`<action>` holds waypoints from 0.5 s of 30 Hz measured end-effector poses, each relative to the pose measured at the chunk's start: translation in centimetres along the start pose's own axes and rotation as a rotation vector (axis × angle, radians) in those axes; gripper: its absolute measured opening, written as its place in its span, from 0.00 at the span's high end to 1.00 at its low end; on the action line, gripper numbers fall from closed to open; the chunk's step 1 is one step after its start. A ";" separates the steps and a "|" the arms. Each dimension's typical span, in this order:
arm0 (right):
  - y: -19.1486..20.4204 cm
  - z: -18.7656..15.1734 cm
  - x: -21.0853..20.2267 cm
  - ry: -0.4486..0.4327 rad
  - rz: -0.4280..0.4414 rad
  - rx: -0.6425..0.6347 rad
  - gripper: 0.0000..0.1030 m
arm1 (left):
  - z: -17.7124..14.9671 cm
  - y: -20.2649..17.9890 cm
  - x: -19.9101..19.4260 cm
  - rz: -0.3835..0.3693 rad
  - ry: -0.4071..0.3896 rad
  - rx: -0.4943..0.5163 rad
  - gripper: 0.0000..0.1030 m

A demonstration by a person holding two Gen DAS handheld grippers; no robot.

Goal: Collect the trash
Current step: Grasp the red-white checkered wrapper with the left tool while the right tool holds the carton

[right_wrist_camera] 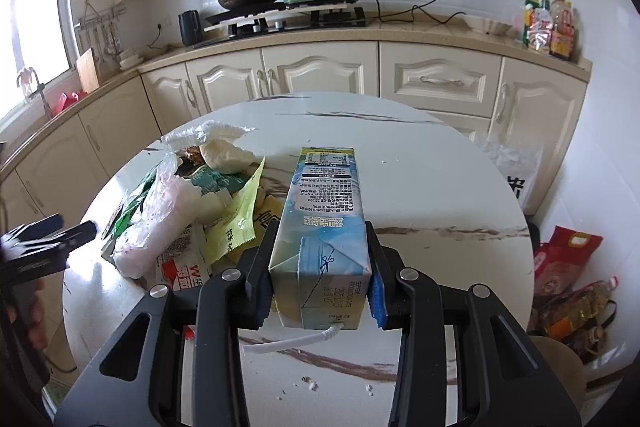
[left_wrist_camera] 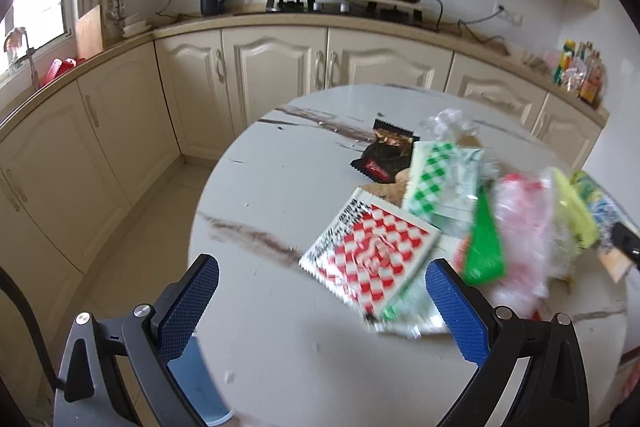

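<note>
On the round marble table [right_wrist_camera: 420,187], the right gripper [right_wrist_camera: 320,267] clamps a drink carton [right_wrist_camera: 320,219], straw trailing. Just beside it lies a heap of wrappers [right_wrist_camera: 192,203], seemingly overlapping; a red-checked packet [left_wrist_camera: 372,255] lies nearest the left gripper [left_wrist_camera: 320,307], whose jaws gape wide, empty.

Both grippers were built of matte black angular arms with triangular cut-outs and round silver screw heads at the joints. The left gripper [left_wrist_camera: 320,307] carried blue cross-hatched pads [left_wrist_camera: 188,311], and the right gripper [right_wrist_camera: 320,267] had matching blue ribbed pads [right_wrist_camera: 378,303]. A black cable [left_wrist_camera: 24,323] trailed beside the left one.
</note>
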State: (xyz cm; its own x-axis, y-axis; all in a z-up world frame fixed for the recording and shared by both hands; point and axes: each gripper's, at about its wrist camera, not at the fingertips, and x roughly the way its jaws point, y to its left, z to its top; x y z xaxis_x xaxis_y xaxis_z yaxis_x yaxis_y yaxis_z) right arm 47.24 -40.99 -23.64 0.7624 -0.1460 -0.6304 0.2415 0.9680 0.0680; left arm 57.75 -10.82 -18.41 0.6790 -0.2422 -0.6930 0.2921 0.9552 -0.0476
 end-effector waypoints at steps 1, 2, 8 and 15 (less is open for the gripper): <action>0.1 0.1 0.0 -0.004 0.006 -0.001 0.65 | 0.5 0.0 1.0 -0.002 0.015 0.002 0.01; 0.1 0.1 0.1 -0.003 0.009 -0.001 0.65 | 0.9 0.1 1.7 -0.023 0.018 -0.006 0.01; 0.4 0.3 0.5 -0.003 0.018 -0.001 0.65 | 2.3 2.5 5.1 -0.169 0.047 -0.094 0.00; 0.7 0.7 0.3 -0.015 0.022 -0.005 0.65 | 2.2 4.2 7.0 -0.094 0.059 -0.066 0.30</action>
State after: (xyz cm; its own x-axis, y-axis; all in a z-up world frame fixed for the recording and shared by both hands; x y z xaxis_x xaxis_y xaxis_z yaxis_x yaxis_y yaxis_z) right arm 48.08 -40.49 -23.20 0.7767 -0.1276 -0.6167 0.2215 0.9721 0.0778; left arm 65.20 -8.86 -21.89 0.6092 -0.3223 -0.7246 0.3058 0.9385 -0.1603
